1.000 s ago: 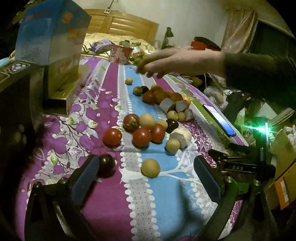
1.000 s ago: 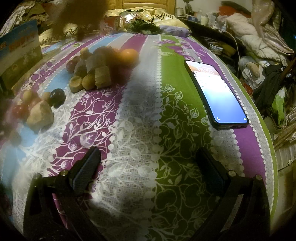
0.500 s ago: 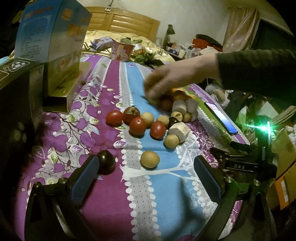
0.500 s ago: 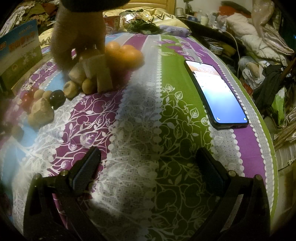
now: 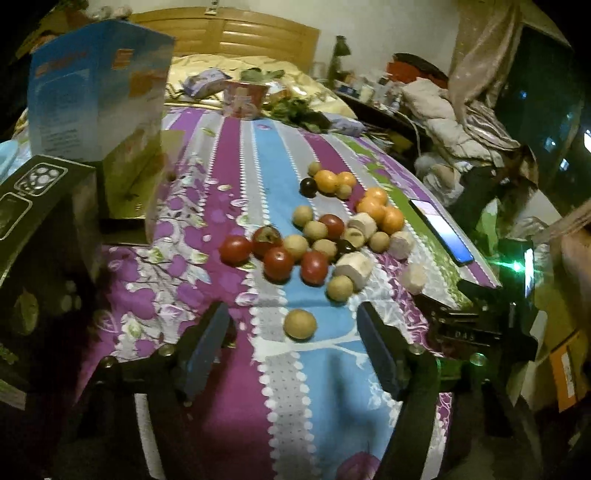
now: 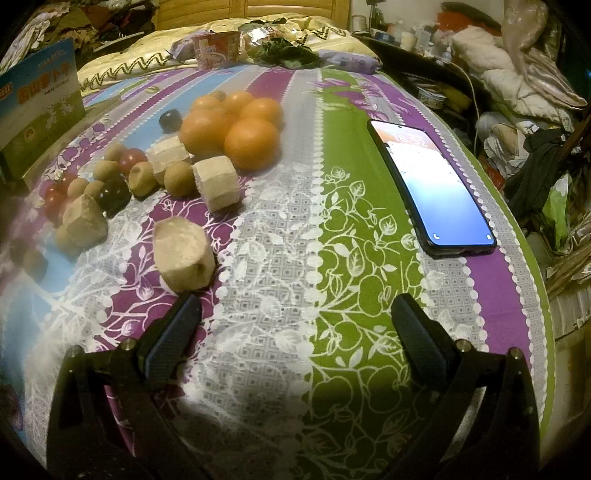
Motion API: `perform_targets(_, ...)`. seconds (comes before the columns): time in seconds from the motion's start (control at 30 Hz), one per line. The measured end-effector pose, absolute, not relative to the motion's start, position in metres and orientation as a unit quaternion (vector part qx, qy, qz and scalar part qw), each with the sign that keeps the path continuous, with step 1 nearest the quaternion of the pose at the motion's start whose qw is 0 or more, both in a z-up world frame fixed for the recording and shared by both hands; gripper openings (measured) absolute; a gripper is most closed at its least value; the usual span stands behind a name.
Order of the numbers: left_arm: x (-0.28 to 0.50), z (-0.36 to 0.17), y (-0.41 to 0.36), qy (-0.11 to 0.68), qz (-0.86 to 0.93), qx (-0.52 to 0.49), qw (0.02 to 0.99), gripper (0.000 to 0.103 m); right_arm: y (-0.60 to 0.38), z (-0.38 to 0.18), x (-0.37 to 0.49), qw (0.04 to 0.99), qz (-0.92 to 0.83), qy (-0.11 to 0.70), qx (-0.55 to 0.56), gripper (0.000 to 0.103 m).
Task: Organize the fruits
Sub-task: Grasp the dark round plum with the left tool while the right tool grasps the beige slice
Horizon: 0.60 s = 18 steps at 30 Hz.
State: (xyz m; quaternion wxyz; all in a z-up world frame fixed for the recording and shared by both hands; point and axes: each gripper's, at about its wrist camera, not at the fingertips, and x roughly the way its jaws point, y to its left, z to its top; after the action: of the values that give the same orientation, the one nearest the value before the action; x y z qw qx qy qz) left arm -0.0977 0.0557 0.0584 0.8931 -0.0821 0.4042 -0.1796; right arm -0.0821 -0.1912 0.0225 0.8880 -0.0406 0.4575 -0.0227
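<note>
Both wrist views sit low over the bed (image 5: 229, 424), facing the headboard (image 5: 243, 33). The left looks along its open claw (image 5: 295, 347); both share the oranges (image 6: 236, 129) and phone (image 6: 432, 184).

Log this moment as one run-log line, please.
left gripper: open, empty | right gripper: open, empty | fruits unsorted on bedspread | nearest: longan | phone right

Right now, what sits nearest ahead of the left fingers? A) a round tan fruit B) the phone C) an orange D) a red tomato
A: the round tan fruit lies alone on the blue stripe just beyond the open left fingers, closer than the tomatoes, oranges and phone.
</note>
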Motion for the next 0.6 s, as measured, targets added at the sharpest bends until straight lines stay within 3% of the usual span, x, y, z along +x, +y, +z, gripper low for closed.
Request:
perform_targets(0.1,-0.093,0.053,0.06,0.414,-0.153,-0.071,0.895,0.061,-0.191,0.023,-0.082,0.888,-0.023,0.458,-0.04,0.103)
perform_targets(0.17,-0.087,0.044,0.061,0.43,-0.144,-0.068,0.889,0.051,-0.191,0.022,-0.082,0.888,-0.023,0.458,-0.04,0.103)
perform_targets(0.23,-0.082,0.037,0.063,0.438,-0.136,-0.065,0.886,0.048,-0.191,0.022,-0.082,0.888,-0.023,0.457,-0.04,0.103)
perform_targets(0.6,-0.077,0.021,0.072,0.455,-0.099,-0.054,0.883,0.048,-0.192,0.022,-0.082,0.888,-0.022,0.457,-0.039,0.103)
